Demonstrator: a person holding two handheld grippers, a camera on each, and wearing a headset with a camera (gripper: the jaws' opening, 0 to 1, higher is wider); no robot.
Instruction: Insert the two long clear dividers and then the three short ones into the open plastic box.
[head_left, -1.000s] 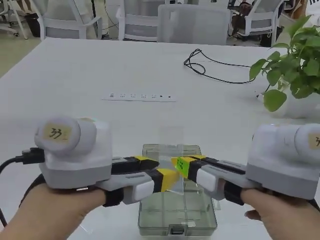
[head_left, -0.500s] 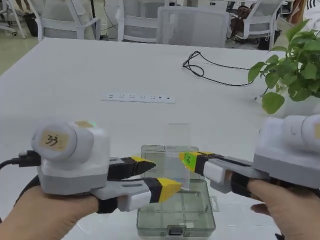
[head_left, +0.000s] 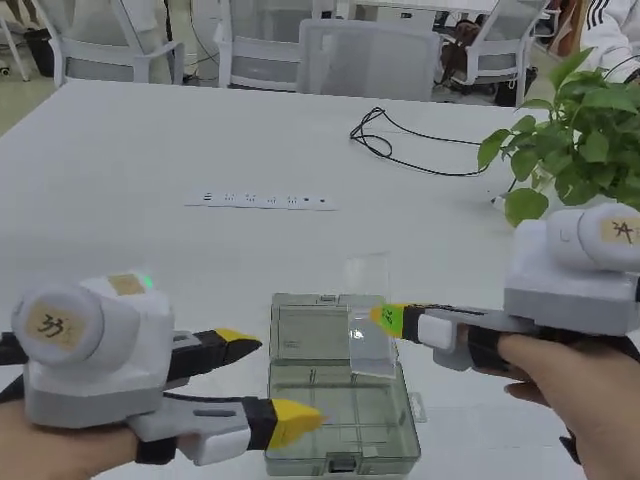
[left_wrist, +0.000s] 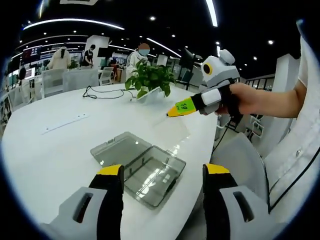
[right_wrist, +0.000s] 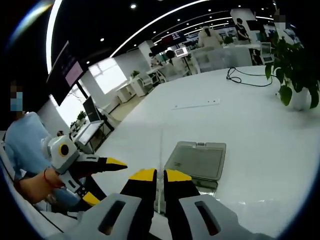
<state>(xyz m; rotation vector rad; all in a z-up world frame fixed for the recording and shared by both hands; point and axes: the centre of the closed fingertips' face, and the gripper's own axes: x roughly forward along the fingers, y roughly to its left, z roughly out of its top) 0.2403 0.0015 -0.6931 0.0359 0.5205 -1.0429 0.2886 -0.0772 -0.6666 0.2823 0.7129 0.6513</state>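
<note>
The open clear plastic box lies on the white table just in front of me, its lid flat behind the tray. My right gripper is shut on a clear divider, held upright above the box's right half. That divider shows edge-on between the right gripper's yellow tips, with the box beyond. My left gripper is open and holds nothing, low at the box's left side. Between the left gripper's spread tips I see the box, with the right gripper and divider above it.
A white power strip lies mid-table behind the box. A black cable loops at the back. A potted green plant stands at the right. Grey chairs line the far table edge.
My left gripper has let go of the divider, opened, and drawn back down and to the left. The right gripper has kept hold of the divider and pulled slightly right.
</note>
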